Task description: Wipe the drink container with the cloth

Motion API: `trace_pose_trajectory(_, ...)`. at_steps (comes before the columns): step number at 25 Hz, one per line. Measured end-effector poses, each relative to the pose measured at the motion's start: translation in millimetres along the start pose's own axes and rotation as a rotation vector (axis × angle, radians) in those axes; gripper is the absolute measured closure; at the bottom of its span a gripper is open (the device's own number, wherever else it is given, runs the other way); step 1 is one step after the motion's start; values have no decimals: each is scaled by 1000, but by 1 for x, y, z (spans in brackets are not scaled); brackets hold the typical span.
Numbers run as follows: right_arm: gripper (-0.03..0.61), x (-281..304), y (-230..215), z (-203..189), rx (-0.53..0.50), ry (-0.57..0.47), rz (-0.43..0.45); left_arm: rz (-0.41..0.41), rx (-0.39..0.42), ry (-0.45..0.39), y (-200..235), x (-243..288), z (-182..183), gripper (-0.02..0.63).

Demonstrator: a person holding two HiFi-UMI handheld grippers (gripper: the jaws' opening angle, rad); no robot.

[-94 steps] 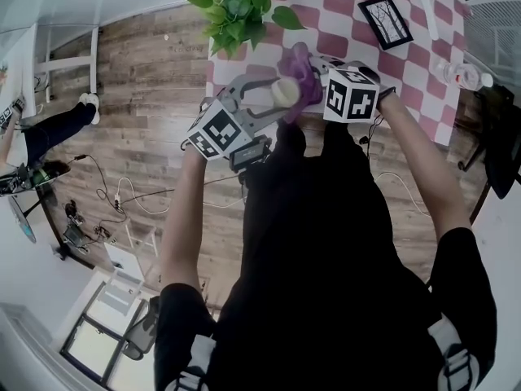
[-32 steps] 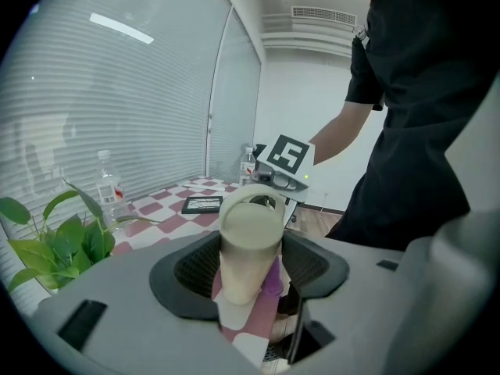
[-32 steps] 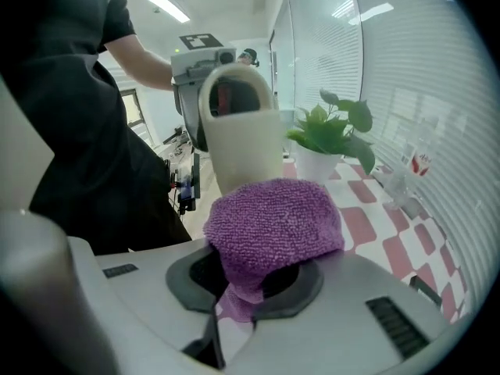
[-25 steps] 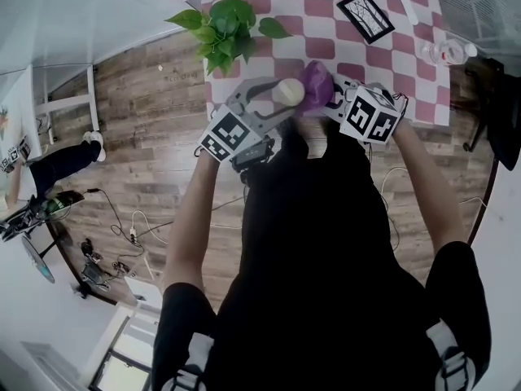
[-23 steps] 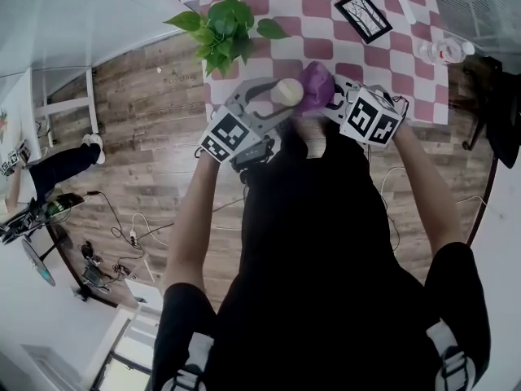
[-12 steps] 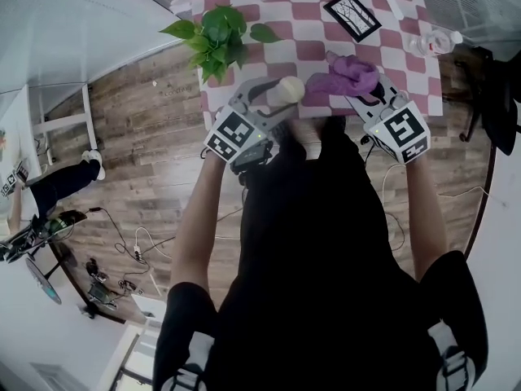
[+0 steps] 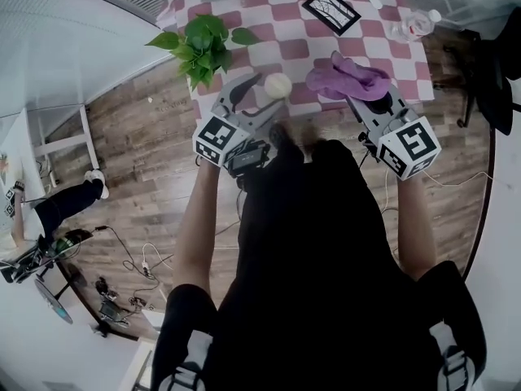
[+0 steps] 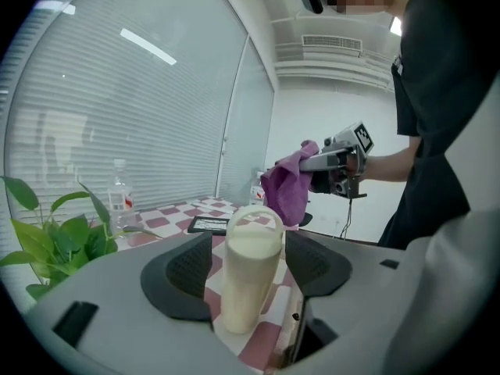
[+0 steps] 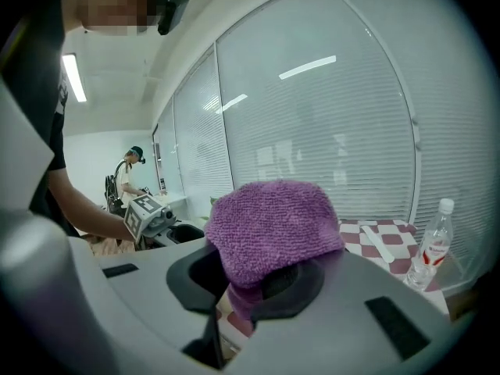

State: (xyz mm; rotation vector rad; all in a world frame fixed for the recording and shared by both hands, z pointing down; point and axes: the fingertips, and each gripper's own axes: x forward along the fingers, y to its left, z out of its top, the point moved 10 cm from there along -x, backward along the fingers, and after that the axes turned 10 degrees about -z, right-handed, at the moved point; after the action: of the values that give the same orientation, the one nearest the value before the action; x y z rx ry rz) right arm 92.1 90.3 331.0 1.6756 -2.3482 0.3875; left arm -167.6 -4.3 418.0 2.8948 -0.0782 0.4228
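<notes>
On the checked table (image 7: 277, 23), a leafy plant (image 7: 199, 43) is seen farthest left in the head view, at about ten o'clock from the cream cup (image 8: 250, 276). The cup is stood upright on the cloth-covered tabletop near its front edge, with a loop handle over its lid. It is flanked by the jaws of the left gripper (image 7: 269, 94), which have just been opening; in the left gripper view the cup is between the two pads, with a thin gap showing on each side, so it is not clamped. At three o'clock from the cup, apart from it and raised above the table, the purple cloth (image 9: 273, 225) is pinched in the closed jaws of the right gripper (image 9: 246, 280), its bulk bunched over the top of the pads. At one o'clock from the cup a black picture frame (image 7: 331, 10) is laid flat on the table, and at about two o'clock, near the table's right edge, a clear water bottle (image 7: 411, 27) is found.
</notes>
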Motion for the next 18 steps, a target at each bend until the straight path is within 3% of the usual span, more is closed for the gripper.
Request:
trace_pose_trajectory(6, 505, -30, -9, 14, 28, -106, -9, 169, 18, -131, -34, -40, 29, 338)
trace_pose_trajectory(10, 505, -58, -10, 34, 33, -173, 21, 320, 8, -165, -73, -68, 51, 441)
trace_pose_trajectory(13, 506, -79, -10, 46, 29, -211, 39, 428, 12, -238, -104, -84, 69, 530)
trace_pose_trajectory(18, 514, -111, -8, 58, 19, -260, 79, 545, 39, -276, -154, -95, 90, 570)
